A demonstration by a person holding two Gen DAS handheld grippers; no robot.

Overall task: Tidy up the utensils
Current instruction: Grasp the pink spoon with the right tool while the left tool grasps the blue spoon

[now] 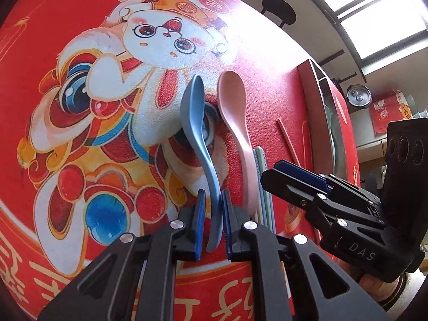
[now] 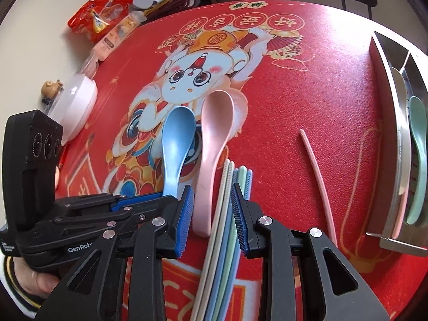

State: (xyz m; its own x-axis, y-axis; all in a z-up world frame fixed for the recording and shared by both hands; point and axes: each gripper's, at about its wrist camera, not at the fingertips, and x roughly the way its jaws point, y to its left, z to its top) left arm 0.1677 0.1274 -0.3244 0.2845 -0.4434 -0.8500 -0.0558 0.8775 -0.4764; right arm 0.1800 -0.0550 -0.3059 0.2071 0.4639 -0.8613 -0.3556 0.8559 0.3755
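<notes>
Utensils are lying mostly loose: left gripper (image 1: 213, 223) is clamping the blue spoon (image 1: 196, 133); right gripper (image 2: 212, 218), jaws apart, is straddling chopsticks (image 2: 227, 214). Pink spoon (image 2: 211, 155) and pink chopstick (image 2: 318, 182) are waiting; tray (image 2: 388, 139), at three o'clock, is holding two spoons.

Blue spoon (image 2: 176, 144): handle end hidden behind left gripper (image 2: 171, 200). Chopsticks (image 2: 227, 214): near ends cut off by bottom edge. Tray (image 2: 388, 139): right side cut by picture edge, spoons inside partly hidden by its wall. Snack packets (image 2: 101, 21): print too small to read.
</notes>
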